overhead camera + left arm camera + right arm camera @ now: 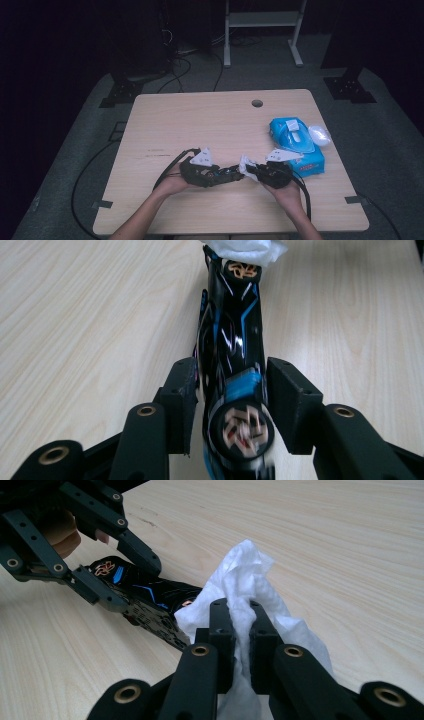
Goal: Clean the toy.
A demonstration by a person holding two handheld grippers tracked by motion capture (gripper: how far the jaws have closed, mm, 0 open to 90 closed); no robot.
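A slim black object (232,325) with blue lines and orange emblems lies lengthwise between the jaws of my left gripper (230,375). The pads stand just off its sides, and its near end is blurred. In the high view the left gripper (226,172) and right gripper (252,170) meet near the table's front middle, with the object (232,171) between them. My right gripper (241,610) is shut on a crumpled white wipe (240,570). The wipe presses against the object's far end (145,592). The wipe (245,247) covers that end in the left gripper view.
A blue pack of wipes (295,145) lies on the wooden table (200,120) right of my right hand, with a white rounded piece (319,135) beside it. A cable hole (257,103) sits near the far edge. Cables trail off the front.
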